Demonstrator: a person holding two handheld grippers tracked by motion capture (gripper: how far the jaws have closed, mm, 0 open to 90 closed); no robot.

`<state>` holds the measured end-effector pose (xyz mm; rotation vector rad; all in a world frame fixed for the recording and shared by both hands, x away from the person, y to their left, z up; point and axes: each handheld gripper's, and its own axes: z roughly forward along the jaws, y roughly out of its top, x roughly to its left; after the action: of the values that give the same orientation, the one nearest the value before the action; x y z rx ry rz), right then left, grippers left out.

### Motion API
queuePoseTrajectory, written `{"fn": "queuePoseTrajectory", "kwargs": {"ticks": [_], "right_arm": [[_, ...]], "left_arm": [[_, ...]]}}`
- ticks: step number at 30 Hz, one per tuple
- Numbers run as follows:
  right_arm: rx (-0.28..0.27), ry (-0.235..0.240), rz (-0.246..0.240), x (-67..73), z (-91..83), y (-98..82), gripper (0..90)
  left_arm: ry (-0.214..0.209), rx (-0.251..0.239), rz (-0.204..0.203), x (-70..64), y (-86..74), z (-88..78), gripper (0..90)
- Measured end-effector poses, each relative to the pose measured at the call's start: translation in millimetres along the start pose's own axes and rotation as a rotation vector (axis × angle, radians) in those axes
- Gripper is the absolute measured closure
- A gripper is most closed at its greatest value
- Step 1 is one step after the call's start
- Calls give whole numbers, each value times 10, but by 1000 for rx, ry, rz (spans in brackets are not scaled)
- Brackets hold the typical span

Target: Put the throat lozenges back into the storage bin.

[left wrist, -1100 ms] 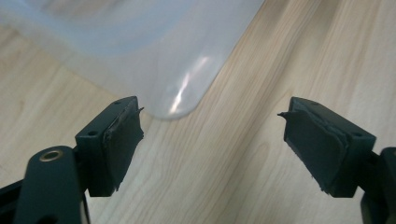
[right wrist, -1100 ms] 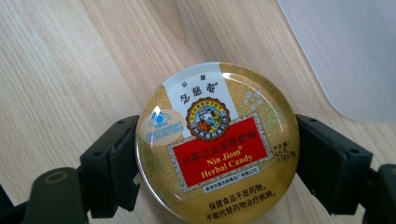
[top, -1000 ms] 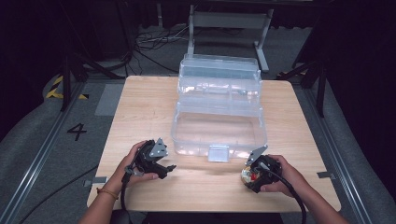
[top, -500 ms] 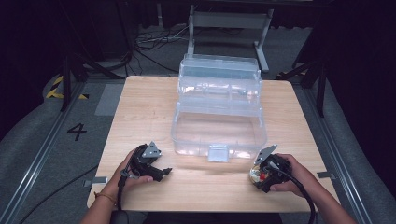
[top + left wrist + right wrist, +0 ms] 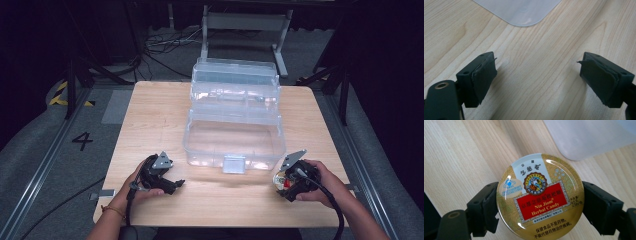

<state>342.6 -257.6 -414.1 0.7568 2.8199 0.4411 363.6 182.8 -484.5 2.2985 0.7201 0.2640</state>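
Note:
A round gold candy tin [image 5: 540, 197] with a red label sits between the jaws of my right gripper [image 5: 540, 206], which is shut on its sides just above the wooden table. From above, the right gripper [image 5: 281, 181] and the tin [image 5: 278, 178] are at the table's front right, just off the front right corner of the clear plastic box [image 5: 234, 135]. My left gripper [image 5: 174, 185] rests at the front left, pointing right. Its jaws have just been opening and stand open, with only bare wood between them in the left gripper view [image 5: 537, 75].
The clear box stands open in the middle of the wooden table [image 5: 150, 115], its tiered trays folded back and a latch [image 5: 234, 163] at its front. A box corner shows ahead of each gripper [image 5: 519, 10] [image 5: 586, 137]. A metal stand [image 5: 245, 22] is beyond the table.
My right gripper has shifted to the right and risen a little with the tin in it. The left gripper has stayed at the front left.

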Motion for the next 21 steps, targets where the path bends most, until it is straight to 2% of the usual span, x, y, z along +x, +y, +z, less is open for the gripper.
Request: {"fn": "queuePoseTrajectory", "kwargs": {"ticks": [13, 21], "right_arm": [[-28, -29, -3, -85, -224, 22, 205], [-28, -46, -36, -73, -316, 84, 205]], "left_arm": [[7, -2, -9, -10, 0, 2, 140], [9, 0, -12, -1, 12, 15, 126]]}}
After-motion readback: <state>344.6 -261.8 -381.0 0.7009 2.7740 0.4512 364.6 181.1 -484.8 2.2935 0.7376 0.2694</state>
